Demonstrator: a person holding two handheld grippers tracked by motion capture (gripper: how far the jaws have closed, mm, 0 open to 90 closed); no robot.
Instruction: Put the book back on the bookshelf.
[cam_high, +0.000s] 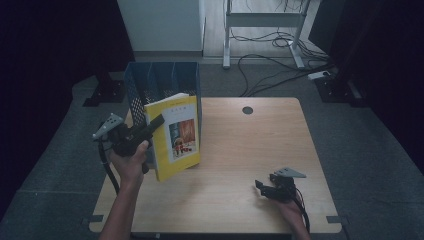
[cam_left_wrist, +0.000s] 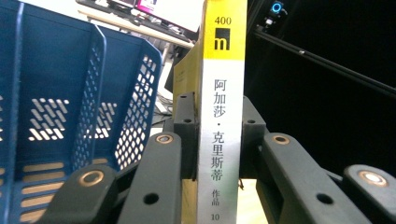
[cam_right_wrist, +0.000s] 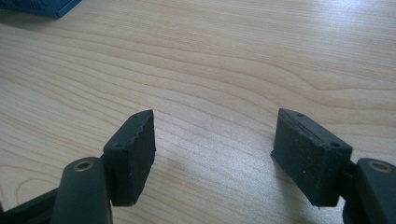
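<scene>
your right gripper (cam_high: 263, 187) rests low over the bare table (cam_high: 250, 150), jaws wide with nothing between them. your left gripper (cam_high: 152, 125) clamps the yellow book (cam_high: 175, 135) by its spine, upright just before the blue file rack (cam_high: 162, 82), whose visible slots hold nothing.

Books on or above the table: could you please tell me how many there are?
1: the yellow book, upright, clamped at its spine by the left gripper in front of the blue file rack. Others inside the rack might be hidden.
</scene>
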